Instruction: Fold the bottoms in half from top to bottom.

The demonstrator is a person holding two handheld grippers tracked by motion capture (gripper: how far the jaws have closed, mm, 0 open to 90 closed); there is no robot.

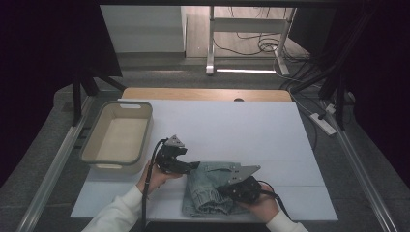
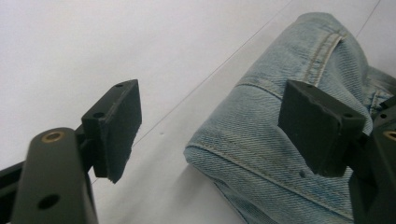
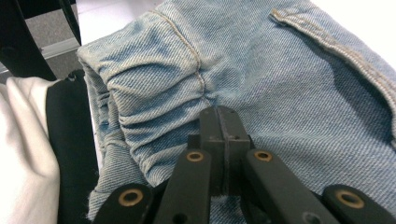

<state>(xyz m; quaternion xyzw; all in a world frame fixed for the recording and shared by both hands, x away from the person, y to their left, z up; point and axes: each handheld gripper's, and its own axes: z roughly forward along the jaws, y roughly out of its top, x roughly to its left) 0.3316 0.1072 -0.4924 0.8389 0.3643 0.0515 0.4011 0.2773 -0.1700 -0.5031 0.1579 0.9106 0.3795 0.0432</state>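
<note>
**Two grippers at folded jeans**

Folded jeans [image 1: 212, 188] lie on the white bench [image 1: 232, 125] near its front edge. The left gripper [image 2: 210, 126] sits at their left end, its jaws spread and pinching nothing, the denim fold just beside one pad. The right gripper [image 3: 219, 119] rests on the jeans by the gathered cuff, jaws pressed together with no cloth visibly caught. A basket [image 1: 92, 137] stands at the bench's left.

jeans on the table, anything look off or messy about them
Nothing damaged or spilled. The folded jeans lie at the near edge of the white table, a little bunched and wrinkled at the elastic waistband. The basket sits squarely at the left.
</note>
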